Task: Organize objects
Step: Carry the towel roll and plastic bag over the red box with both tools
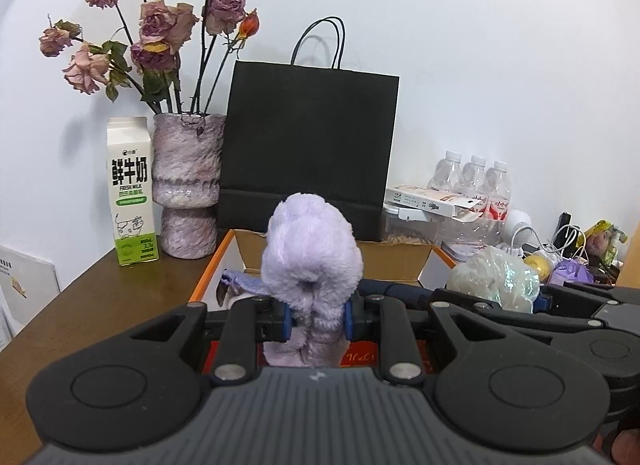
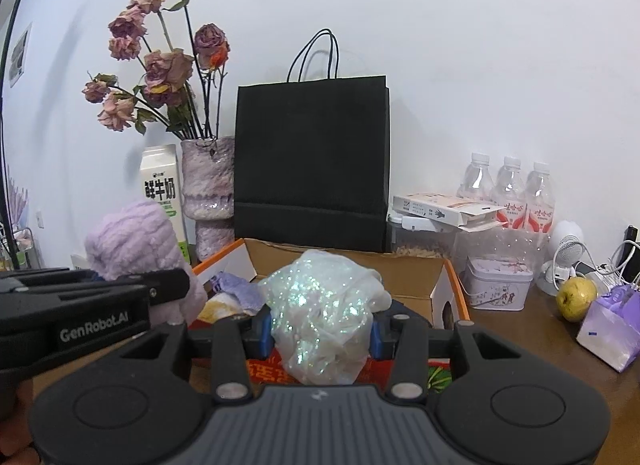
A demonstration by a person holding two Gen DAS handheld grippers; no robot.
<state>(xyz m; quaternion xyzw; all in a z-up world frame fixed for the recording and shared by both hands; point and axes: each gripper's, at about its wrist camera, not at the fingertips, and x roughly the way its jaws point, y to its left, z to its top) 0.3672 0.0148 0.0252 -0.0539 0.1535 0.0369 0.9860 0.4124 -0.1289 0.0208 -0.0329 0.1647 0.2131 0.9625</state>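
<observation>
Lilac plush (image 1: 311, 261) and glittery, perhaps plastic, bundle (image 2: 322, 315) gripped.

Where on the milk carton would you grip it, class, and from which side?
Grip the milk carton across its flat side walls at mid-height, below the gabled top, coming from the front. It stands upright near the table edge, but the vase crowds its right side, so the fingers probably need to slip carefully into that narrow gap.

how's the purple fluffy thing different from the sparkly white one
The purple fluffy thing is matte, thick plush; the sparkly white one is thin, crinkled and glittery. The purple sits in the left hand-held gripper, the white in the right hand-held gripper. Both are soft, clamped and held over the cardboard box.
</observation>
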